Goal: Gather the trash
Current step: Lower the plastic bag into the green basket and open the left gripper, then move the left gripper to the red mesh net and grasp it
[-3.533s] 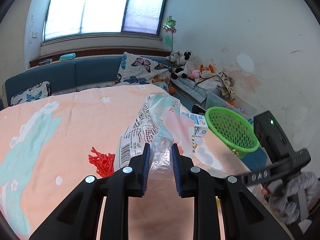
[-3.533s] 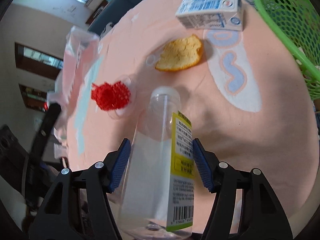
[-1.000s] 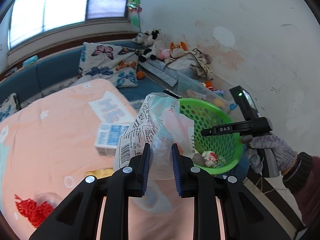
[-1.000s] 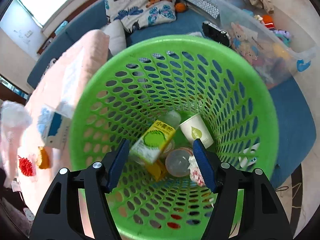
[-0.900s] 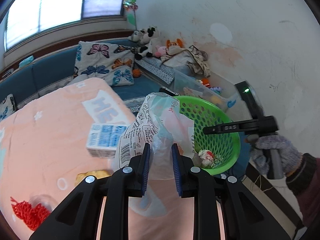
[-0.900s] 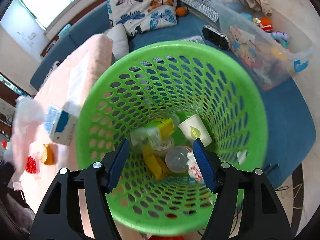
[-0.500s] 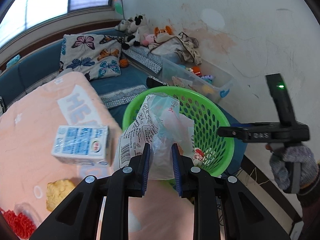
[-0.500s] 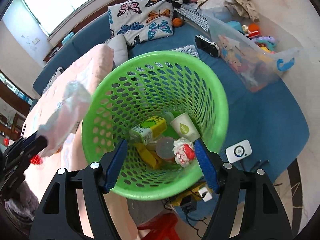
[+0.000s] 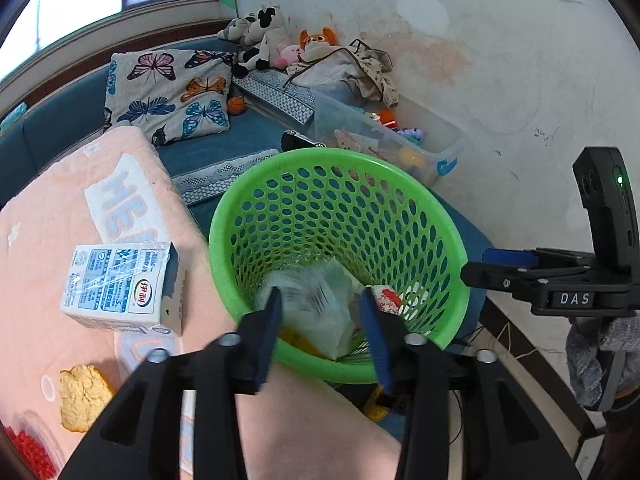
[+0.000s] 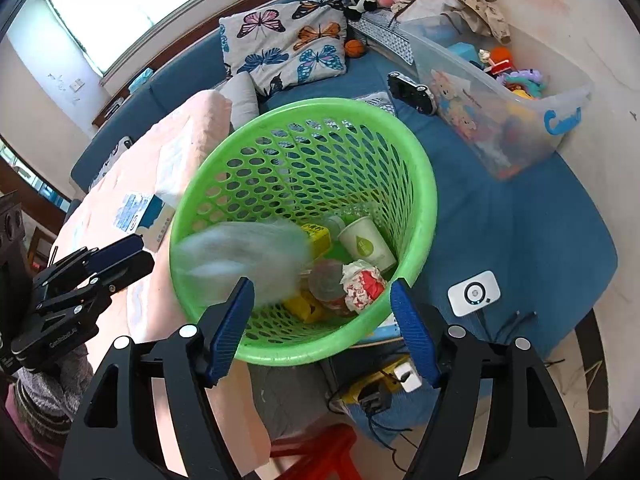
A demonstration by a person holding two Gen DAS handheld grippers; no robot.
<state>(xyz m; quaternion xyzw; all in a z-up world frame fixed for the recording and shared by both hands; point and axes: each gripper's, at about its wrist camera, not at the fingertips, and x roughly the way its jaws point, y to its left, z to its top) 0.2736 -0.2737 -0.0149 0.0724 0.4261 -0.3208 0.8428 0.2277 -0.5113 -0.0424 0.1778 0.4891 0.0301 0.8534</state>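
- Under both my tools, the peach blanket (image 9: 52, 208) covers the biggest stretch of the left wrist view, with a blue sofa (image 10: 500, 216) running behind and beside it.
- At the blanket's edge stands the green basket (image 9: 424, 196), its rim just beside the fabric; the right wrist view looks straight down into it.
- Falling inside the basket is the plastic bag (image 9: 320, 312), blurred in the right wrist view (image 10: 244, 256), and no pad touches it.
- My left gripper (image 9: 324, 328) hangs over the basket's near rim; its jaws have just been opening and now stand apart, with the loose bag seen between them.
- My right gripper (image 10: 320, 332) sits over the basket's near edge, jaws wide and gripping nothing, in a grey-gloved hand (image 9: 600, 356).
- On the blanket lies a milk carton (image 9: 120, 284), near the basket but not touching it.
- Lower down, an orange peel (image 9: 84, 396) rests on the blanket.
- Down in the basket sit a paper cup (image 10: 366, 248), a yellow carton (image 10: 316, 236) and a red-and-white wrapper (image 10: 362, 282).
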